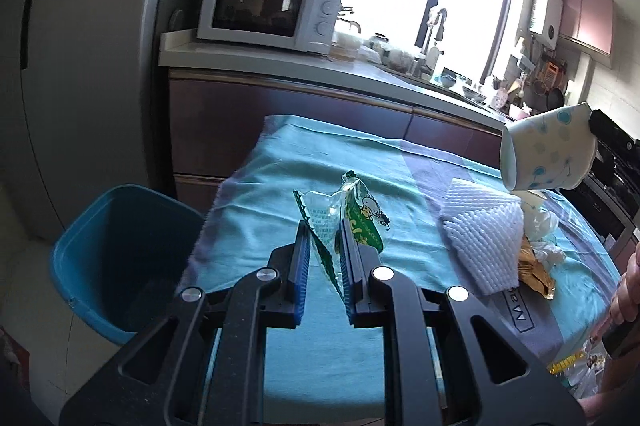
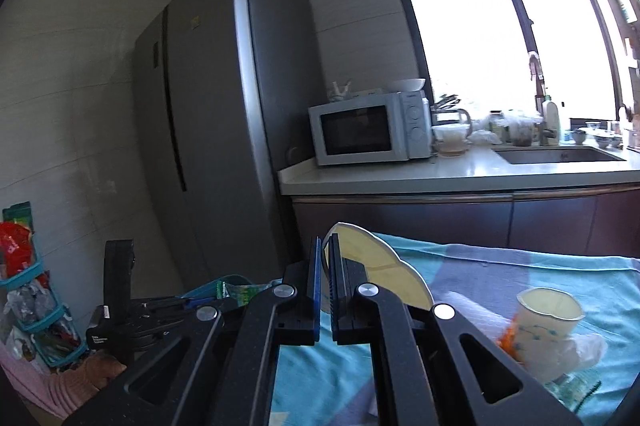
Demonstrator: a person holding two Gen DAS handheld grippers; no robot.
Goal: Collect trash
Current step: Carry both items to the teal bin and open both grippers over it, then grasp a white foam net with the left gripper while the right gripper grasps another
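My left gripper [image 1: 323, 230] is shut on a crumpled green and clear snack wrapper [image 1: 352, 218], held above the teal tablecloth [image 1: 280, 186]. The blue trash bin [image 1: 120, 250] stands on the floor to its left, beside the table. My right gripper [image 2: 326, 240] is shut on the rim of a dotted paper cup [image 2: 376, 266], which hangs tilted in the air at the right of the left wrist view [image 1: 548, 150]. The wrapper [image 2: 236, 292] also shows at the lower left of the right wrist view, near the bin's rim.
On the cloth lie a white foam net [image 1: 484, 234], a gold wrapper [image 1: 532, 270], crumpled tissue [image 1: 540, 222] and a second paper cup [image 2: 544, 326]. A counter with a microwave [image 1: 272, 10] and a sink [image 2: 560, 156] runs behind the table. A fridge [image 2: 224, 114] stands at the left.
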